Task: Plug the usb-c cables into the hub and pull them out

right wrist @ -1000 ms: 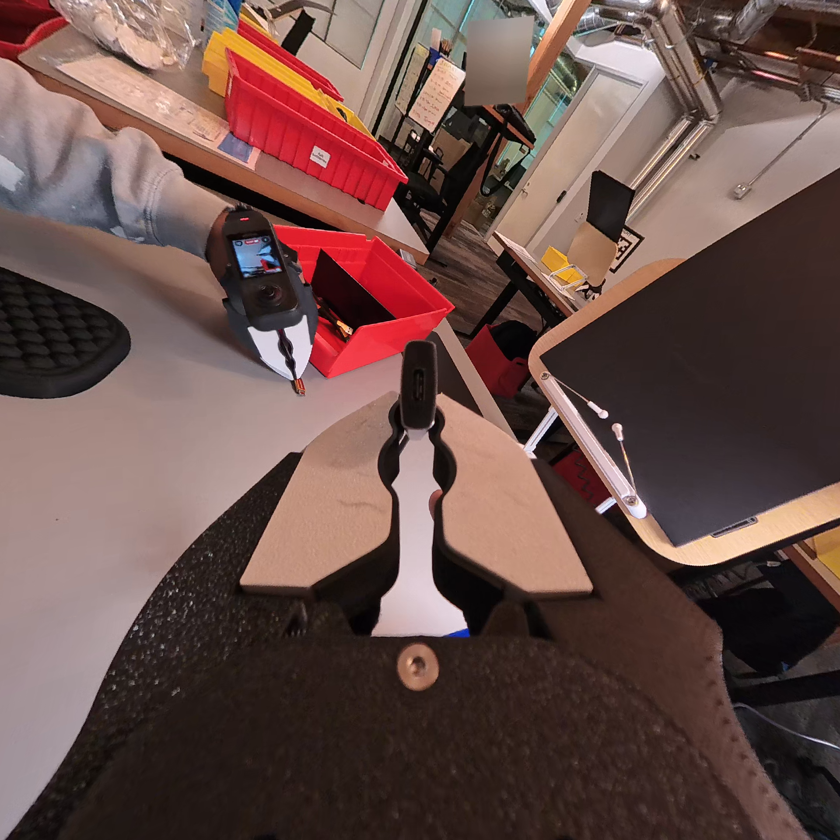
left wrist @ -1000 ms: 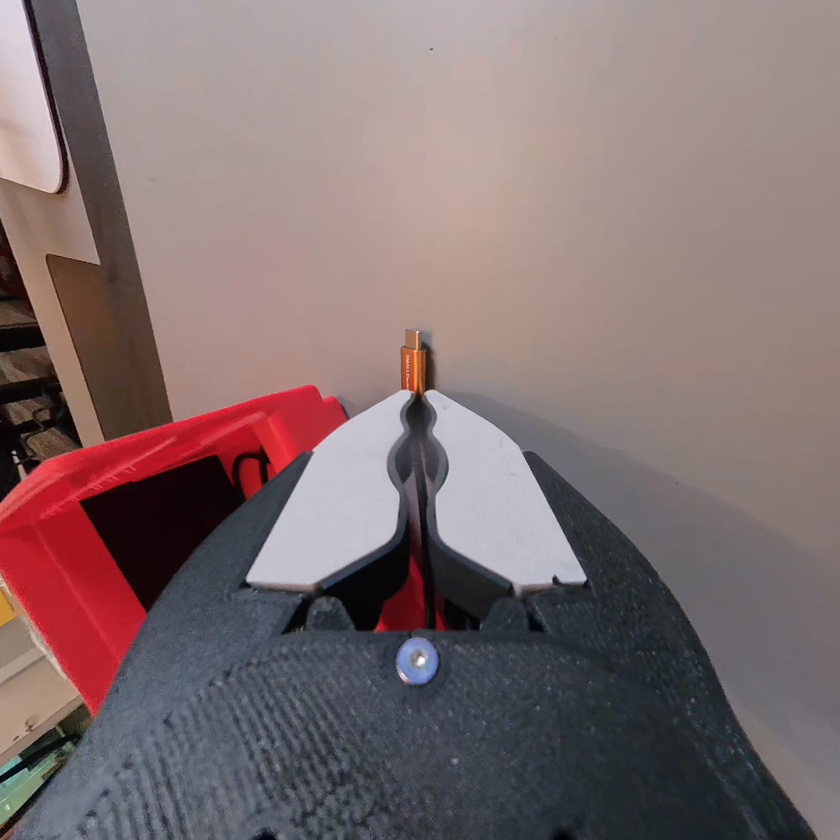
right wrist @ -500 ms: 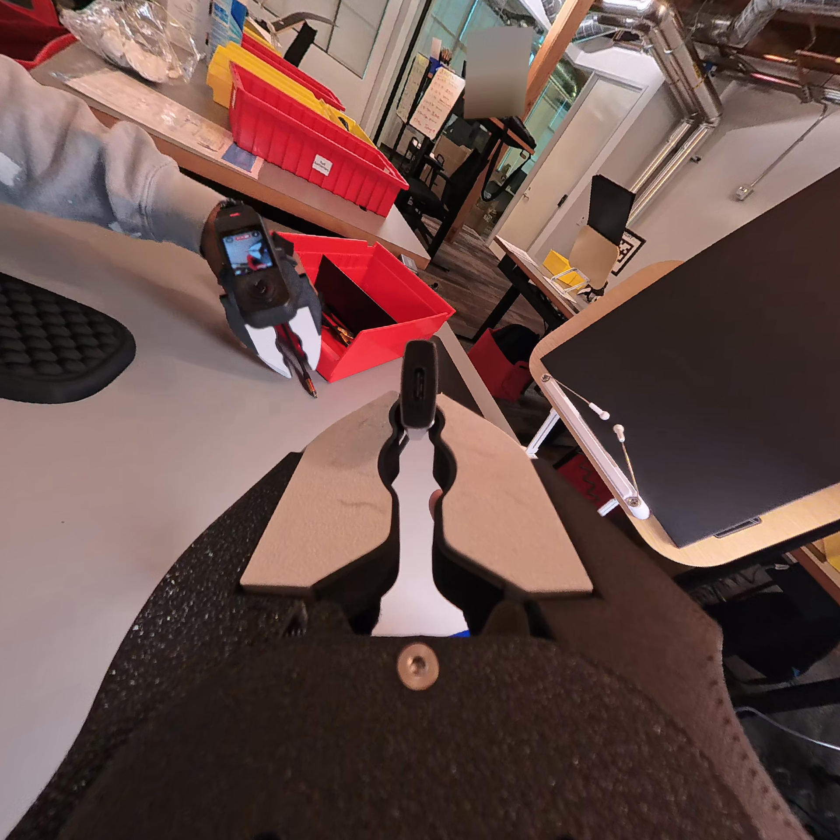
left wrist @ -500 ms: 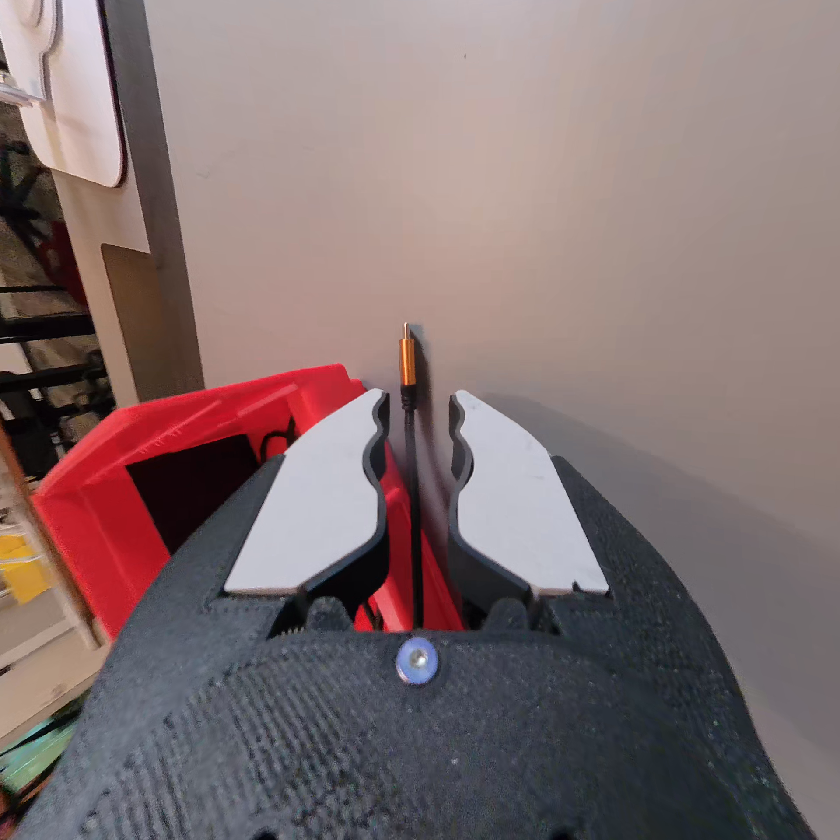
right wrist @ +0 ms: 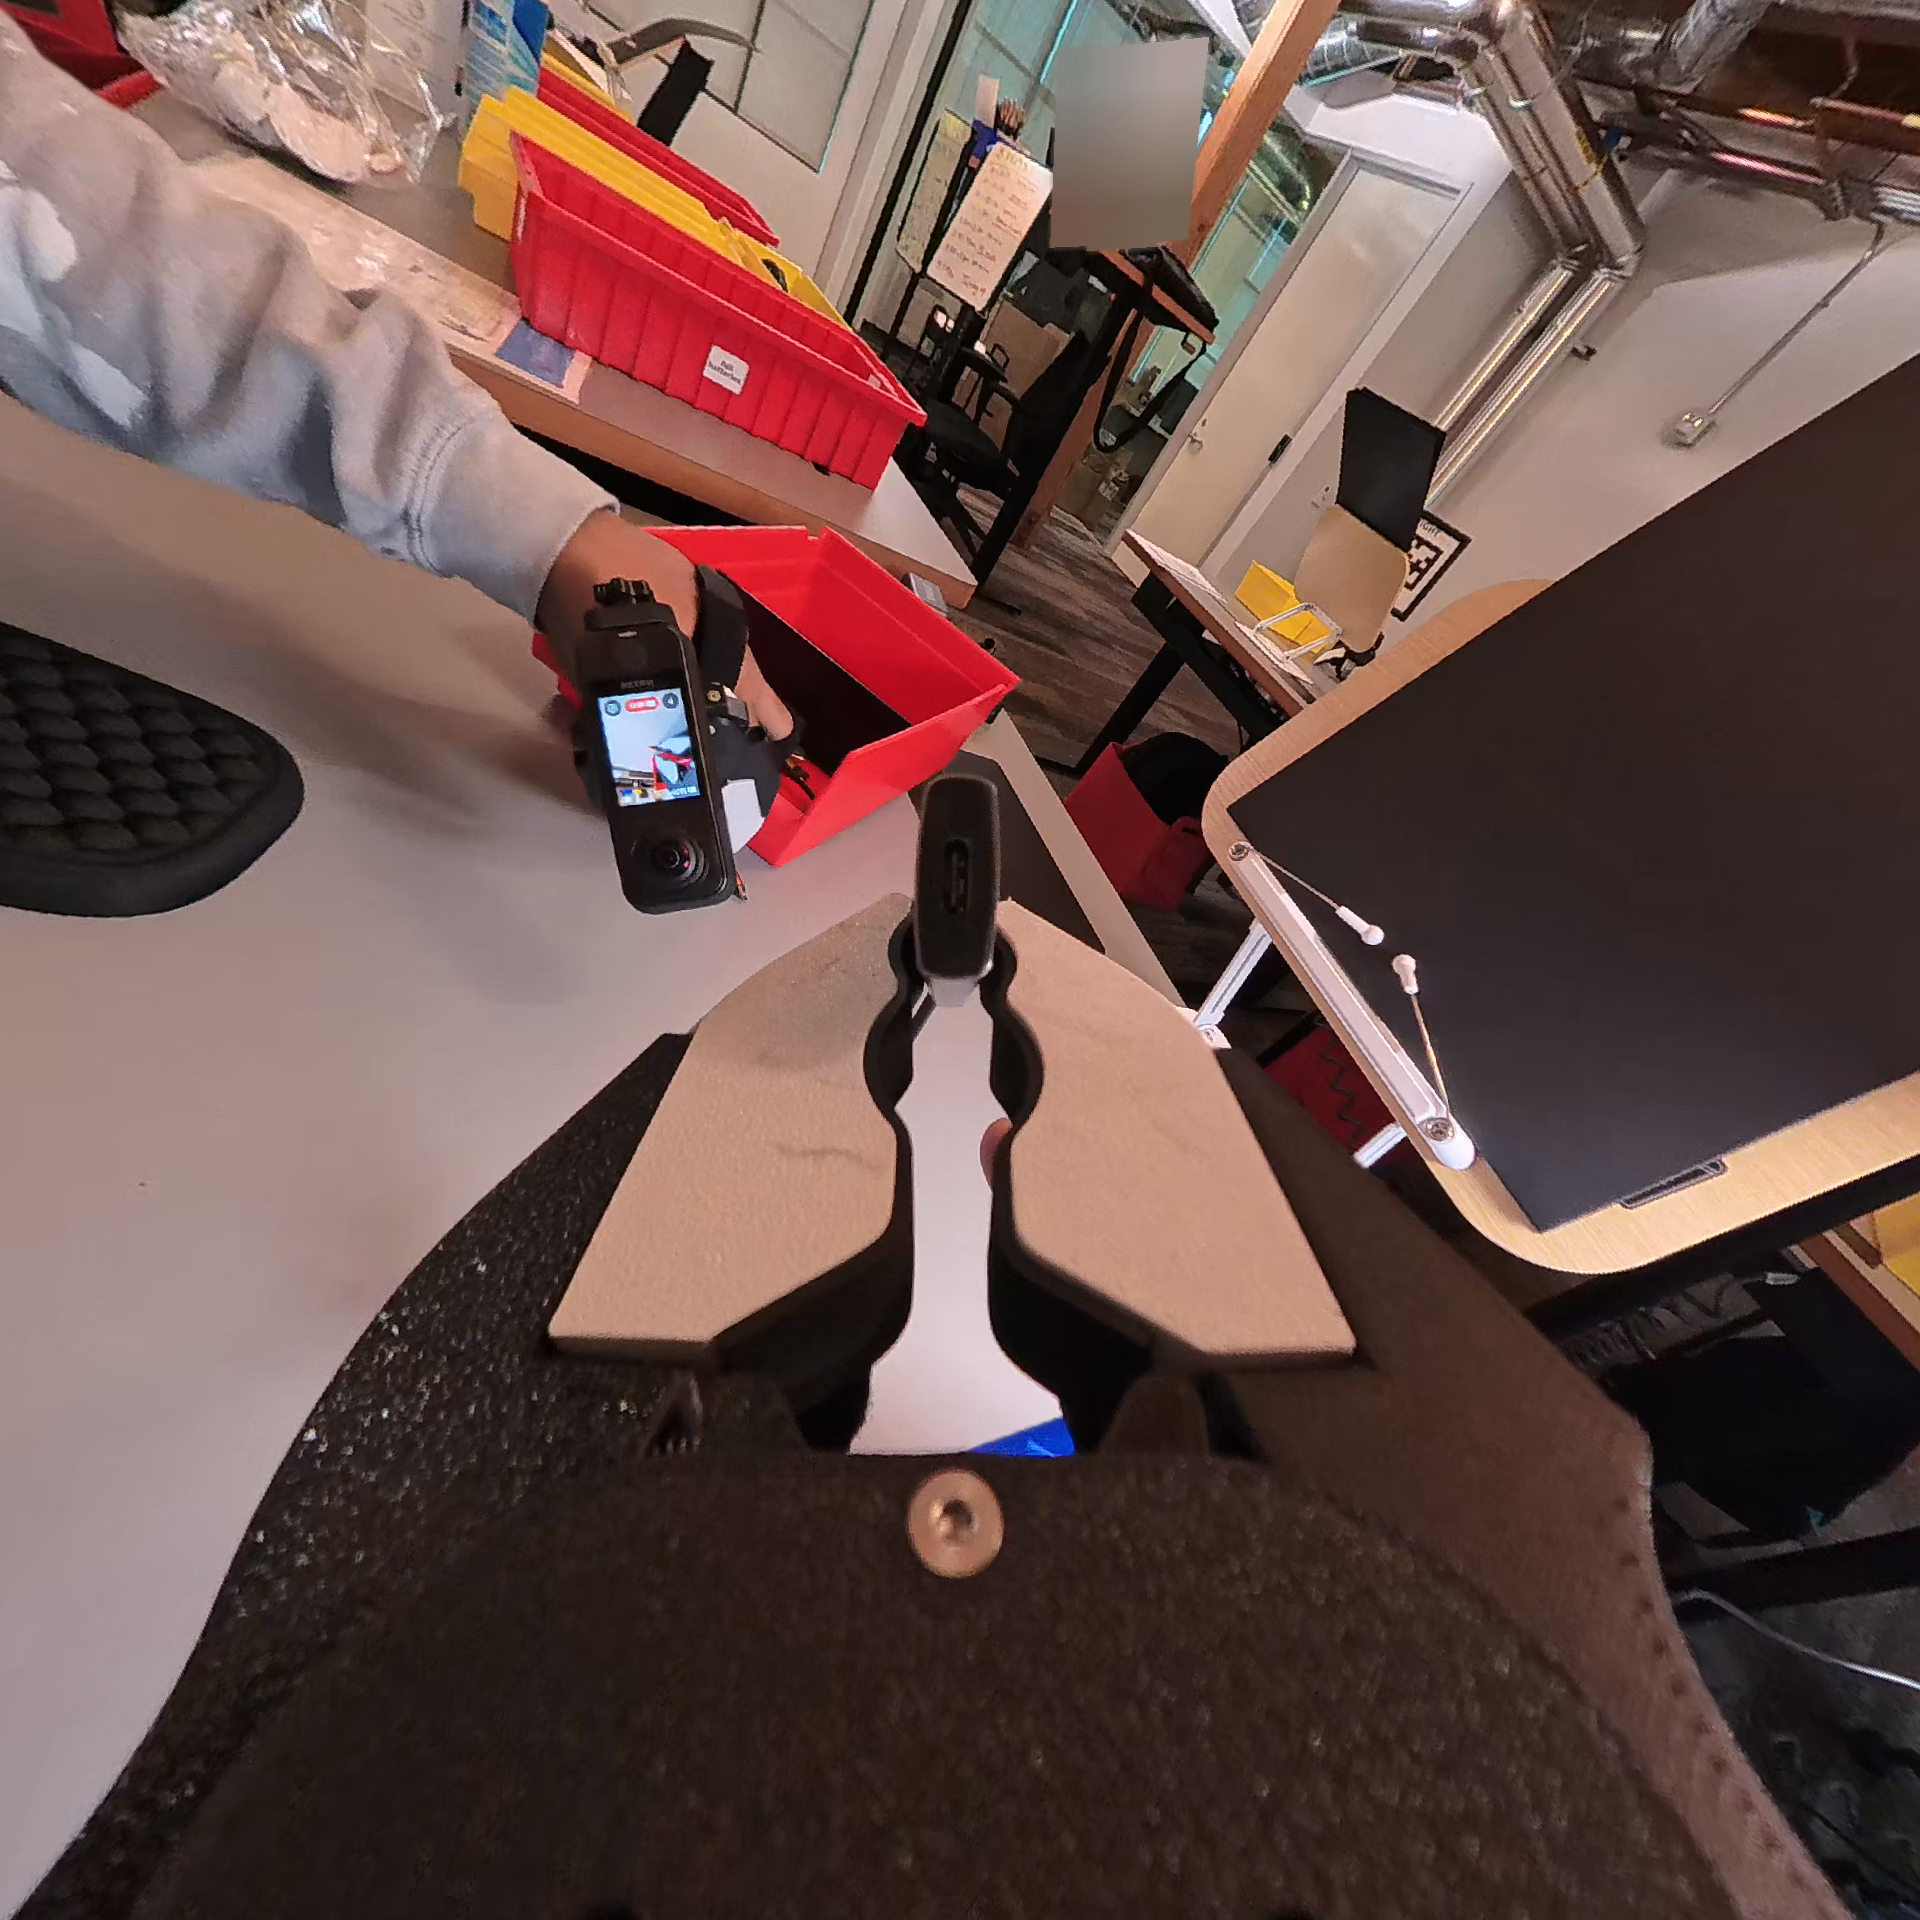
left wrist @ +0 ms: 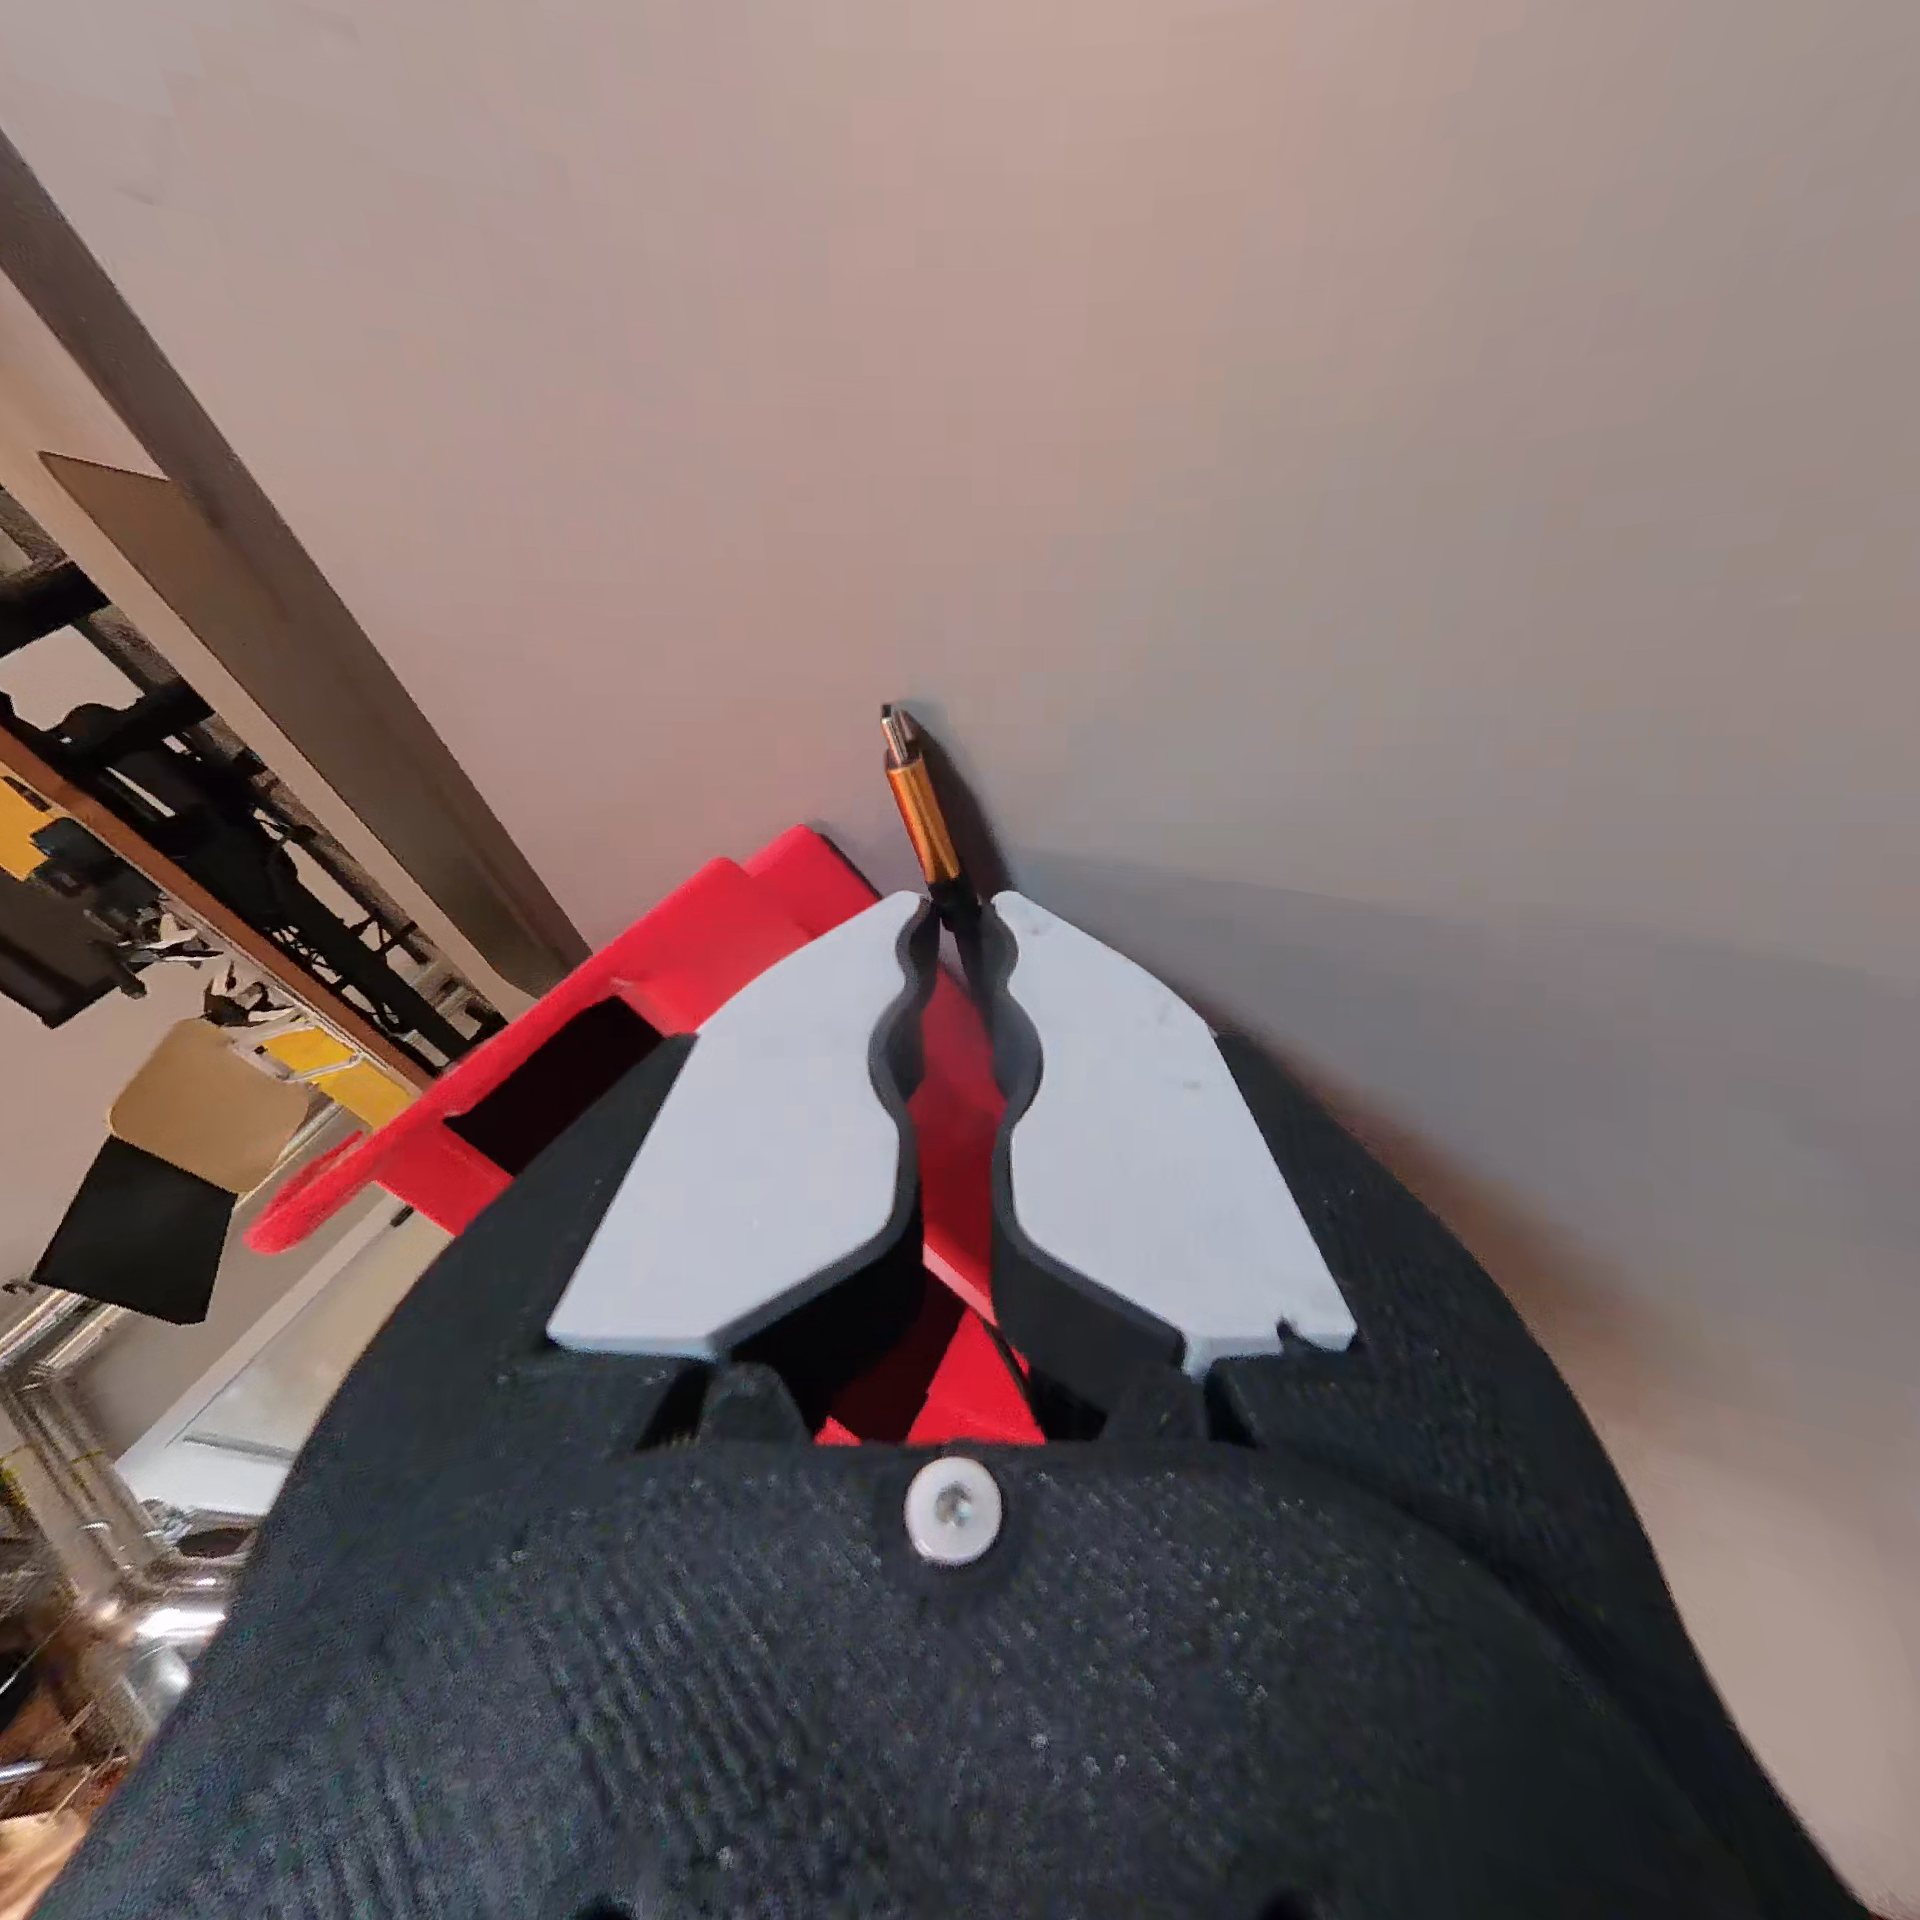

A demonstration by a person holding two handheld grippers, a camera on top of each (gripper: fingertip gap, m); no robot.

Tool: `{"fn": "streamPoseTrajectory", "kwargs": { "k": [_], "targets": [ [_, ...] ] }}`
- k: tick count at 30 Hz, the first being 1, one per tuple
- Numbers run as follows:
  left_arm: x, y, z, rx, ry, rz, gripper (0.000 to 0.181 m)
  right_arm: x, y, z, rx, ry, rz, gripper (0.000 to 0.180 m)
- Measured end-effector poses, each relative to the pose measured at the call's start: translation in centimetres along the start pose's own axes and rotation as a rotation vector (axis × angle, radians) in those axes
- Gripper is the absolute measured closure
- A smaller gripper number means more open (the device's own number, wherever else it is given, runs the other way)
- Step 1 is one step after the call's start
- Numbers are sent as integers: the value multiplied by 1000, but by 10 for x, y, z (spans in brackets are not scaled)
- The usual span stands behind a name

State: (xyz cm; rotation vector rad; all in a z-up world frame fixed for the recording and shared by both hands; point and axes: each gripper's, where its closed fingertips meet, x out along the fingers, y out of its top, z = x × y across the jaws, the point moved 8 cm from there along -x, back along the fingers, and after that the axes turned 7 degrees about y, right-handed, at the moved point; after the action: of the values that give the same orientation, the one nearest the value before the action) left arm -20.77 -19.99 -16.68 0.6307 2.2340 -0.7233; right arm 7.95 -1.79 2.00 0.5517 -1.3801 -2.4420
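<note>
My left gripper (left wrist: pixel 958 906) is closed around the black cable just behind its orange usb-c plug (left wrist: pixel 914 810). The plug sticks out past the fingertips, tilted left, close over the grey table (left wrist: pixel 1351 520). The cable runs back into the red bin (left wrist: pixel 727 935). My right gripper (right wrist: pixel 954 940) is shut on the black hub (right wrist: pixel 956 862) and holds it upright above the table edge, with a port facing the camera. In the right wrist view the left gripper (right wrist: pixel 740 883) is to the left of the hub, beside the red bin (right wrist: pixel 894 665), with its camera turned toward me.
A grey sleeve (right wrist: pixel 260 364) reaches in from the left. A black textured mat (right wrist: pixel 104 779) lies at the left on the table (right wrist: pixel 312 1039). A dark board on a wooden-edged table (right wrist: pixel 1610 883) stands to the right. Red and yellow bins (right wrist: pixel 707 312) sit on a far table. Some 40 cm of space lies between my two pairs of fingers.
The left gripper was shut on the plug, opened half a second ago, and has closed again on the cable behind the plug. It has also rolled and moved nearer the hub. The right gripper holds still.
</note>
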Motion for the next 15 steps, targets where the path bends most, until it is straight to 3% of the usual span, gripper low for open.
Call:
{"fn": "streamPoseTrajectory", "kwargs": {
  "k": [5, 11, 15],
  "targets": [
    [-13, -9, -9, -196, -106, 181, 174, -6, 3, 3, -1, -12, 19, 170],
    [-67, -22, -23, -560, -290, 662, 173, -7, 6, 2, 12, 9, 54, 170],
    [-104, -21, -31, -677, -362, 935, 173, 0, 5, -5, 21, 78, 27, 170]
  ]
}}
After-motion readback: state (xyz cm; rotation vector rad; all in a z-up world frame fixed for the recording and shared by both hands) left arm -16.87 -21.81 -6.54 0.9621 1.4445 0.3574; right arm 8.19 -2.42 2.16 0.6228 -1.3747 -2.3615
